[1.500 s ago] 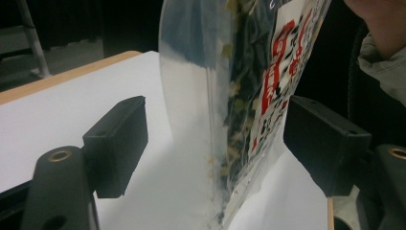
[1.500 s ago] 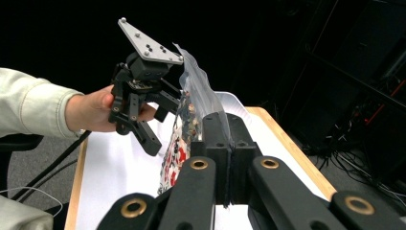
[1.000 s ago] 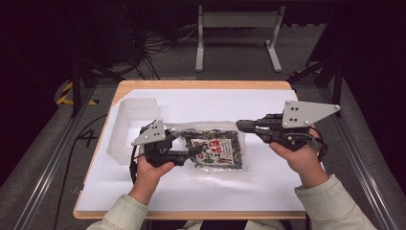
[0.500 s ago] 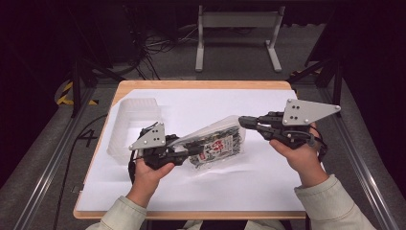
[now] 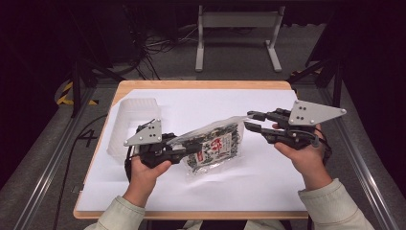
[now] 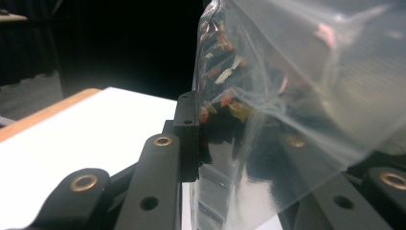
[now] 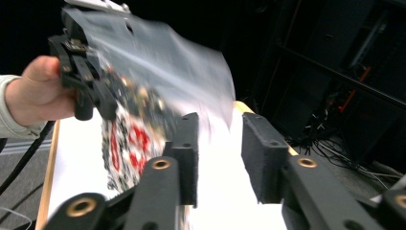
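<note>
Landmark: clear plastic bag [image 5: 213, 146] of dark dried food with a red-printed label; all places given from it.
Bag position: lifted off the white sheet [image 5: 268, 182] on the counter [image 5: 201, 85], tilted, its clear top edge raised toward the right; lower corner near or on the sheet, cannot tell which.
Left hand-held gripper [image 5: 191, 148]: pinching the bag at its left edge; in the left gripper view [image 6: 191, 139] the film is clamped between the jaws and rises above them.
Right hand-held gripper [image 5: 251, 120]: jaws spread, nothing between them, tips just beside the bag's upper right edge; contact cannot be told. In the right gripper view [image 7: 220, 143] the bag's blurred edge lies just in front of the gap.
Tray: translucent plastic tray [image 5: 129, 124] left of the bag, beyond the left hand [image 5: 143, 170], near the sheet's left edge.
Open room: bare sheet behind the bag, in front of it, and to its right under the right hand [image 5: 304, 155].
Counter edges: wooden rim showing at the far side and the near side of the bag.
</note>
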`<state>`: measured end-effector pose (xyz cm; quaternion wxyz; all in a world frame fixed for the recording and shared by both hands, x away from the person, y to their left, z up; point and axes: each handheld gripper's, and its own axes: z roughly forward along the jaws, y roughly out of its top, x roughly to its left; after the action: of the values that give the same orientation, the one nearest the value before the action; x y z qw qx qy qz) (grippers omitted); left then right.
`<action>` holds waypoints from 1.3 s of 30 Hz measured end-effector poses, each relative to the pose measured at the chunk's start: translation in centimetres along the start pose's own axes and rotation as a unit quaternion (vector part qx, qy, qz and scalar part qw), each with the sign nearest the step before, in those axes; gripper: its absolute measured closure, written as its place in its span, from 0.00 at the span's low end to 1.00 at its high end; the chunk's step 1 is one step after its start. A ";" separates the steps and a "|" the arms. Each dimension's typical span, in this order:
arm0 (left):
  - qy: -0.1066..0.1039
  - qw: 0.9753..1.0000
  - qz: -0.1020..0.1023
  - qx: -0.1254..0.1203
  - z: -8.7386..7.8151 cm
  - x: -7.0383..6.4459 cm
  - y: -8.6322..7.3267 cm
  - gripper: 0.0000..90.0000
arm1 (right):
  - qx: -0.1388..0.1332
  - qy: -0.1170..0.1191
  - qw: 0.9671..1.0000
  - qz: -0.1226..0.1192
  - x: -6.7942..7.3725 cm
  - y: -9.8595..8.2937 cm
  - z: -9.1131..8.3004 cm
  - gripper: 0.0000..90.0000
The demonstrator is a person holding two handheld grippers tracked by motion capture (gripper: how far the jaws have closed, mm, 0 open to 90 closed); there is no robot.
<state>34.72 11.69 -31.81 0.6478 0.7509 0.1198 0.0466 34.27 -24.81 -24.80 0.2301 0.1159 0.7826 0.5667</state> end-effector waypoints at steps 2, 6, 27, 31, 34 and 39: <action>0.011 1.000 0.005 -0.001 -0.4 -0.1 0.5 0.80 | -0.003 -0.012 1.000 0.013 -0.3 -0.9 -0.7 0.71; 0.023 1.000 0.004 -0.009 -1.3 0.0 1.6 0.80 | 0.001 -0.027 0.999 0.045 -0.8 -2.9 -1.7 0.70; 0.115 0.993 0.014 -0.013 -6.5 3.2 6.3 0.80 | 0.108 -0.045 0.981 0.153 -2.4 -14.4 -1.1 0.63; 0.132 0.991 0.013 -0.016 -7.6 3.7 7.0 0.80 | 0.111 -0.048 0.980 0.159 -2.4 -14.9 -1.4 0.63; 0.149 0.989 0.011 -0.017 -8.4 4.3 7.2 0.80 | 0.111 -0.050 0.979 0.161 -2.3 -15.1 -1.6 0.63; 0.173 0.985 0.008 -0.013 -9.8 5.1 6.9 0.80 | 0.115 -0.052 0.978 0.166 -2.1 -15.4 -1.7 0.62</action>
<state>38.29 21.43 -23.90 0.6266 0.7241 0.2237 0.1821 36.46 -32.30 -38.40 0.1582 0.2993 0.7993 0.4964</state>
